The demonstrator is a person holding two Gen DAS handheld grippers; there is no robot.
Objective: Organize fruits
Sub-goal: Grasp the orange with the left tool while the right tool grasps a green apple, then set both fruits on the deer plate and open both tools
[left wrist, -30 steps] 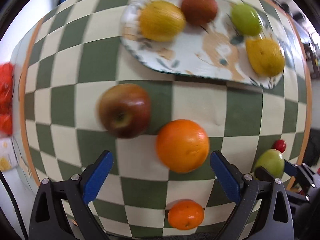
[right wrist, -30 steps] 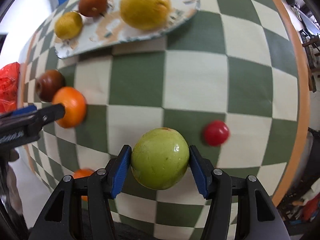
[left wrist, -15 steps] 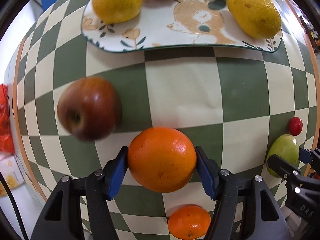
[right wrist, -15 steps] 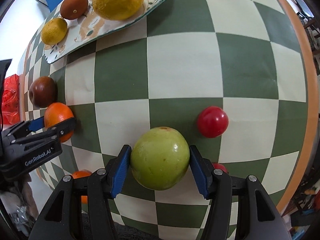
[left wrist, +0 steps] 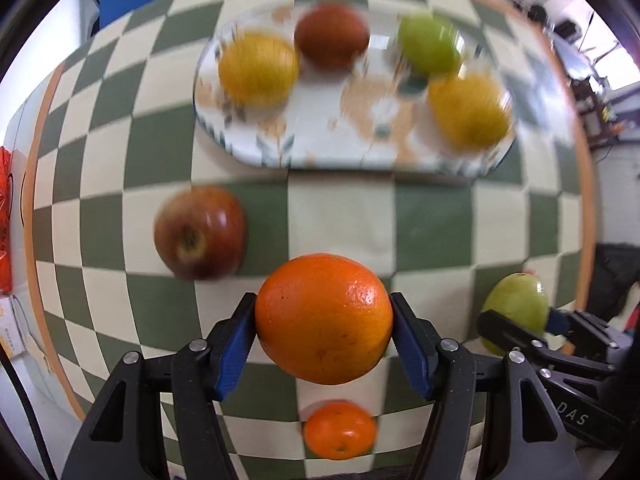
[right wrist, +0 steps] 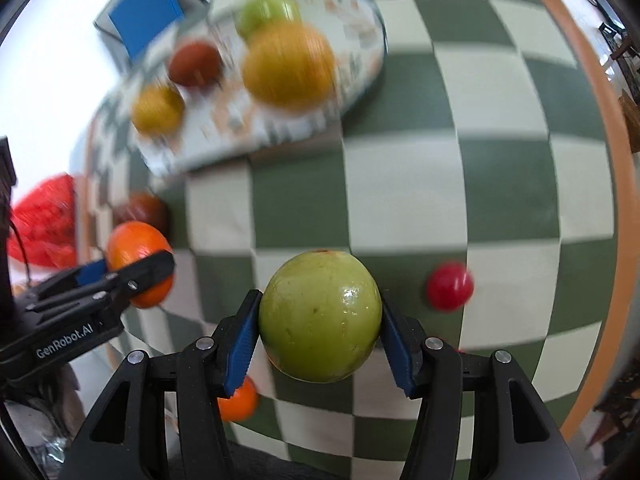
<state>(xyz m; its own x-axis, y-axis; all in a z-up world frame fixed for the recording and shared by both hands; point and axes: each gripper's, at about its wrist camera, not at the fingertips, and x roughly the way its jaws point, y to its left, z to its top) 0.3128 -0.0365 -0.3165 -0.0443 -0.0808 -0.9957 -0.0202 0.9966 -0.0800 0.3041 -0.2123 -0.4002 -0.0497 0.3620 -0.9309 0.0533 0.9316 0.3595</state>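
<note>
Gripping one fruit per gripper above the checkered tablecloth (left wrist: 340,216).

Left gripper (left wrist: 324,332): blue pads clamped on the orange (left wrist: 323,317). Right gripper (right wrist: 320,328): pads clamped on the green fruit (right wrist: 320,315). Far side: patterned plate (left wrist: 320,148) w/ two yellow fruits, a brown-red one & a green one, all blurred. On the cloth: red apple (left wrist: 200,233) left of the orange, small tangerine (left wrist: 339,429) near, below the orange; small red fruit (right wrist: 449,286) just right of the green fruit.
</note>
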